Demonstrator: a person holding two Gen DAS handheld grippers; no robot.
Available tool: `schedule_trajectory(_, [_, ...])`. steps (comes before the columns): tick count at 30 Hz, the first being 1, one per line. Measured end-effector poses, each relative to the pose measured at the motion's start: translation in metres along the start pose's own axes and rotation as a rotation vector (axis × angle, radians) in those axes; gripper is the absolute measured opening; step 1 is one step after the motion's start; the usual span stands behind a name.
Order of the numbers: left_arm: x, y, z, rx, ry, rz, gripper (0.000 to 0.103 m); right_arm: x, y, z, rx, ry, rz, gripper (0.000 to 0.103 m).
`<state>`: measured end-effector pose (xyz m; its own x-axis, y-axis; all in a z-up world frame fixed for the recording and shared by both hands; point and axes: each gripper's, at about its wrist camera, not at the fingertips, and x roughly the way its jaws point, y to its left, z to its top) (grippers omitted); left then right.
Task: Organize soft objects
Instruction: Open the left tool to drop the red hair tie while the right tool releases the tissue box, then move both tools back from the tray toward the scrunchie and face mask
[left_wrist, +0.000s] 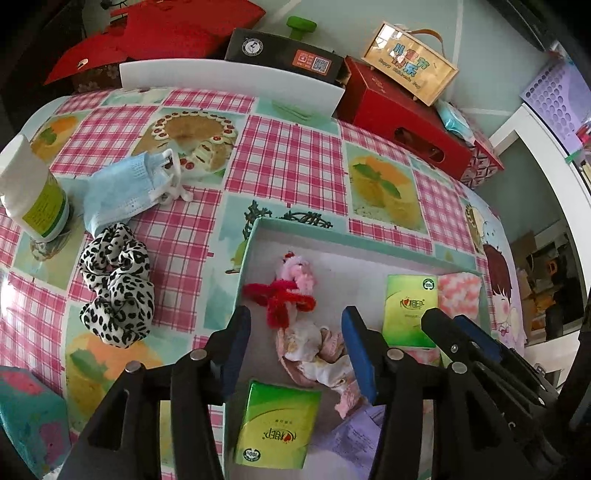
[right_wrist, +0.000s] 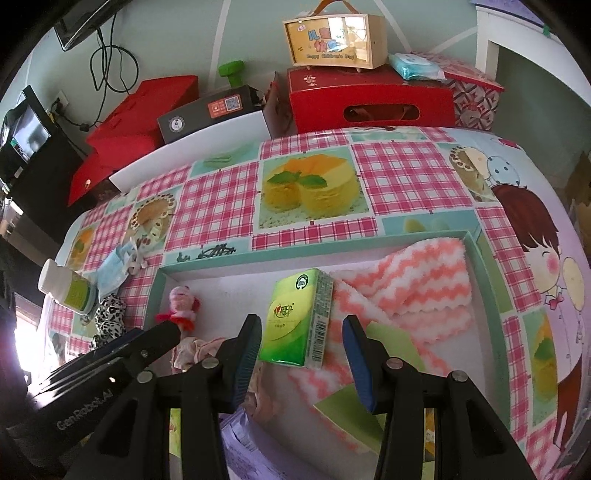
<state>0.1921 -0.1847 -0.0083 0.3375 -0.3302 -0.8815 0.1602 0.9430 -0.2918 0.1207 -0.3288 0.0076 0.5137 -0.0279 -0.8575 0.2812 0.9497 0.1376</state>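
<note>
A teal-rimmed tray (left_wrist: 343, 236) holds the soft things. My left gripper (left_wrist: 297, 349) stands open over a crumpled pink cloth (left_wrist: 317, 354), which lies loose between its fingers beside a pink toy with a red ribbon (left_wrist: 295, 273). My right gripper (right_wrist: 303, 354) is open too. A green tissue pack (right_wrist: 295, 317) leans on the pink-and-white towel (right_wrist: 417, 280) just past its fingertips, with a gap at the right pad. A second green pack (left_wrist: 277, 424) lies at the tray's near end. On the tablecloth to the left lie a leopard-print scrunchie (left_wrist: 118, 284) and a blue face mask (left_wrist: 122, 192).
A white bottle (left_wrist: 33, 192) stands at the table's left edge next to the mask. Red boxes (right_wrist: 369, 99), a black box (right_wrist: 207, 114) and a wooden case (right_wrist: 332, 40) line the back. A purple paper (left_wrist: 354, 432) lies in the tray's near corner.
</note>
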Motion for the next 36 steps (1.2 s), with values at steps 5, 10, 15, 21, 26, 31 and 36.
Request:
schedule_trajectory(5, [-0.004,0.001,0.000,-0.004,-0.013,0.014,0.054,-0.004,-0.001,0.000,-0.008,-0.003,-0.022,0.056])
schedule_trajectory(10, [-0.006,0.005,0.001,-0.005,-0.040,0.055,0.078,-0.001,-0.002,-0.002,-0.012,0.015,-0.048,0.063])
schedule_trajectory(15, [-0.006,0.010,0.003,-0.013,-0.056,0.086,0.079,0.002,0.000,-0.002,-0.035,0.022,-0.096,0.069])
schedule_trajectory(21, [-0.003,0.019,0.004,-0.029,-0.070,0.142,0.089,0.001,0.002,0.000,-0.048,0.015,-0.111,0.080])
schedule_trajectory(26, [-0.003,0.022,0.005,-0.040,-0.093,0.180,0.091,0.003,0.003,-0.001,-0.064,0.018,-0.142,0.103])
schedule_trajectory(31, [-0.004,0.028,0.006,-0.059,-0.105,0.196,0.100,0.005,0.000,-0.001,-0.056,0.026,-0.155,0.103])
schedule_trajectory(36, [-0.004,0.029,0.006,-0.060,-0.106,0.207,0.100,0.005,0.001,0.000,-0.054,0.033,-0.154,0.103])
